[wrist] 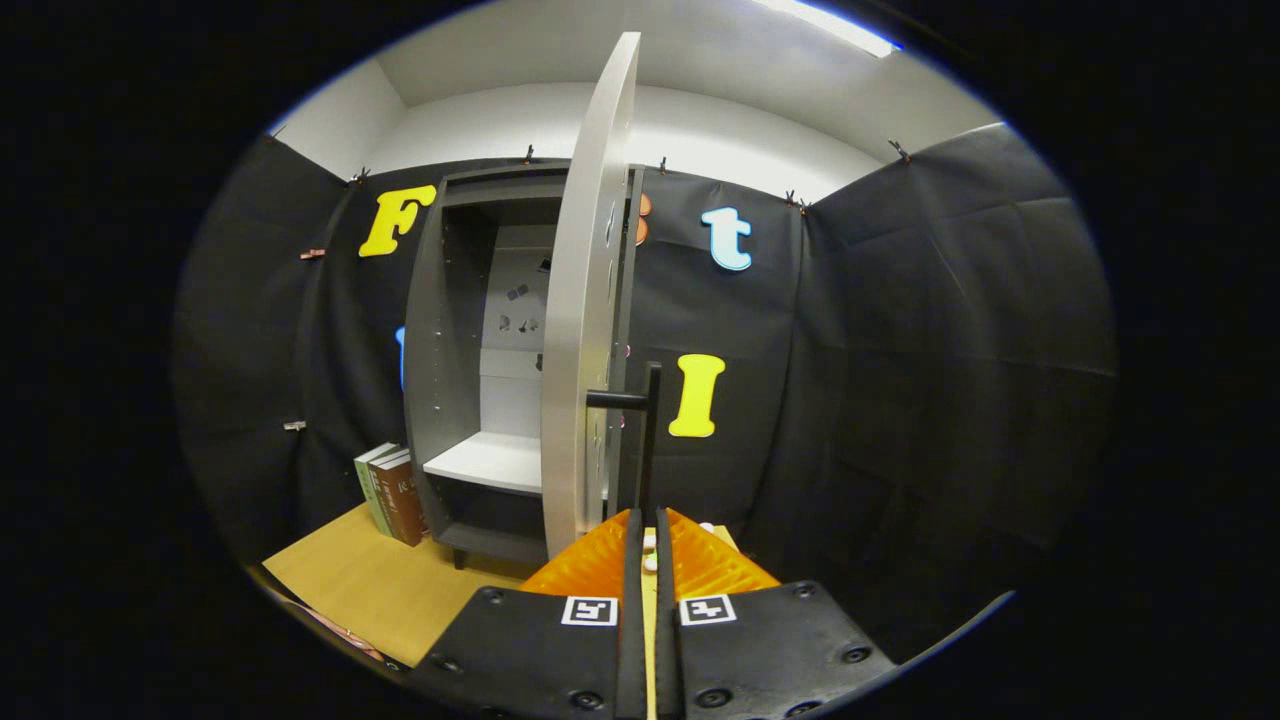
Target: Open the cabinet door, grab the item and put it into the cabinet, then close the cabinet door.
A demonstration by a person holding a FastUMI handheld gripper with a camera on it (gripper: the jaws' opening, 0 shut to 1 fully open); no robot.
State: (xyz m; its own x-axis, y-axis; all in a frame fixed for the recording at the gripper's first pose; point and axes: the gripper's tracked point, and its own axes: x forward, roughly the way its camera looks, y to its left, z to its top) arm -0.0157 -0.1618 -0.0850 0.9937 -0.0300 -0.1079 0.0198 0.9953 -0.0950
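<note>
We're facing the grey cabinet (470,370) w/ its door (590,300) swung wide open, edge-on to us, white shelf (490,460) inside bare. Books (390,492), the item to stow, stand upright on the wooden table (380,580) just left of the cabinet, touching its side. Our gripper (645,540) sits just below the door's black handle (645,430), orange fingers (590,565) nearly closed, gripping nothing, only a slim gap btw them.

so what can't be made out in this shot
- Gripper: the orange ribbed fingers sit nearly together around the black bar handle; actual contact cannot be told.
- Grey cabinet: its right side hides behind the open pale grey door.
- Upright books: spine text too small.
- Small white bits just beyond the fingertips: fingers cover them.
</note>
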